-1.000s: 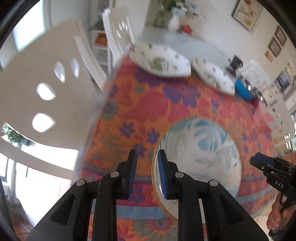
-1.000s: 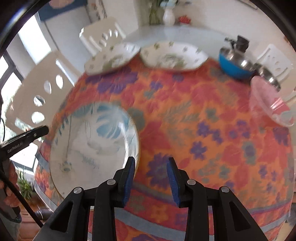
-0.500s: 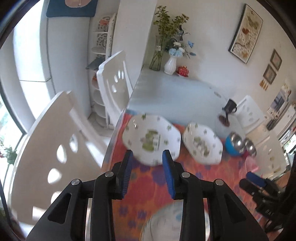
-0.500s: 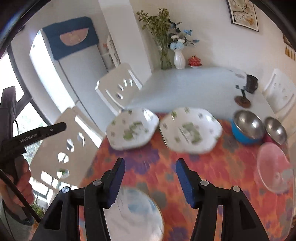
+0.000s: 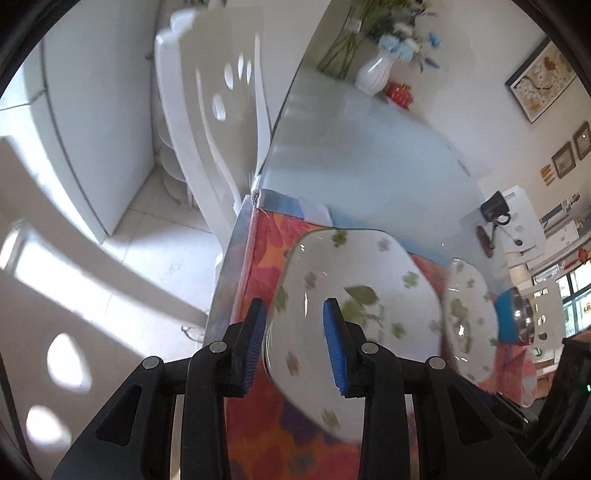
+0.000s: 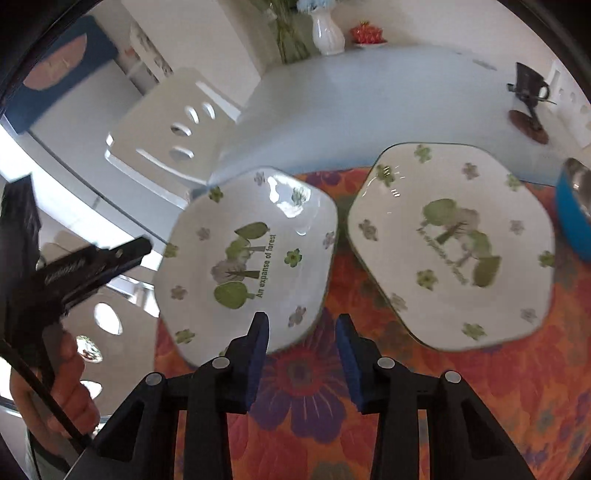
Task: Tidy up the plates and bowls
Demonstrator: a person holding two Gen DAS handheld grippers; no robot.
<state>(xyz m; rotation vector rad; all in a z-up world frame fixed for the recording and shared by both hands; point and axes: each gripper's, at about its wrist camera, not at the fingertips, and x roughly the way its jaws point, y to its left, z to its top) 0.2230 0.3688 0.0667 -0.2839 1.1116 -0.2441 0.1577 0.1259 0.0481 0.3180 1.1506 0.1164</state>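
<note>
Two white plates with green tree prints lie side by side on the floral tablecloth (image 6: 310, 402). The left plate (image 6: 251, 254) also shows in the left wrist view (image 5: 354, 306); the right plate (image 6: 454, 243) shows there too (image 5: 469, 325). My left gripper (image 5: 295, 343) is open, its jaws on either side of the left plate's near-left rim, not closed on it. My right gripper (image 6: 301, 354) is open and empty just in front of the gap between the two plates. The left gripper shows at the left in the right wrist view.
A blue bowl with a steel inside (image 6: 576, 206) stands right of the plates. White chairs (image 5: 218, 122) stand along the table's left edge (image 5: 240, 280). On the bare pale table behind are a white vase (image 6: 328, 33) and a dark cup on a stand (image 6: 528, 88).
Both grippers have moved away from the blue-leaf plate and forward to the two white tree-print plates. The left gripper's jaws have opened wider and now straddle the left plate's rim.
</note>
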